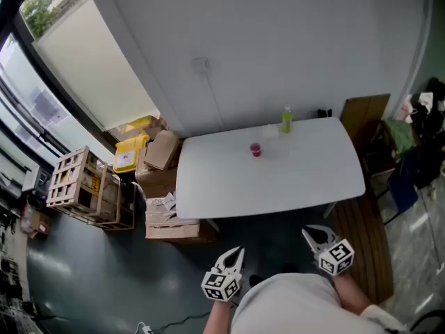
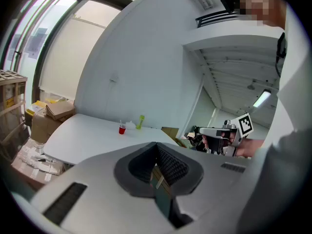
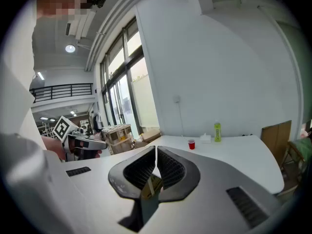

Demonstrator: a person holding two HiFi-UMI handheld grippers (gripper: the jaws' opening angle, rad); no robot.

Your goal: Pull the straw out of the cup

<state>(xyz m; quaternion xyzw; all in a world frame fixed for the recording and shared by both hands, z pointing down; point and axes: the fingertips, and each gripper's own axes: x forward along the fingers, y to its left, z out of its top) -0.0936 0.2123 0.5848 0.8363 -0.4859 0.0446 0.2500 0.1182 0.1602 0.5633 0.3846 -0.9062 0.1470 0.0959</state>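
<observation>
A small red cup (image 1: 255,149) stands on the white table (image 1: 229,186), toward its far side. In the left gripper view a thin pale straw (image 2: 120,123) sticks up out of the red cup (image 2: 122,129). The cup also shows small and far off in the right gripper view (image 3: 191,144). Both grippers hang well short of the table's near edge, close to the person's body. My left gripper (image 1: 238,251) has its jaws together with nothing between them (image 2: 157,145). My right gripper (image 1: 310,232) is likewise shut and empty (image 3: 156,148).
A green bottle (image 1: 286,119) and a small white container (image 1: 270,131) stand behind the cup by the wall. Cardboard boxes (image 1: 167,218), a yellow bin (image 1: 128,154) and a wooden crate (image 1: 83,186) sit on the floor left of the table. A brown board (image 1: 363,117) leans at the right.
</observation>
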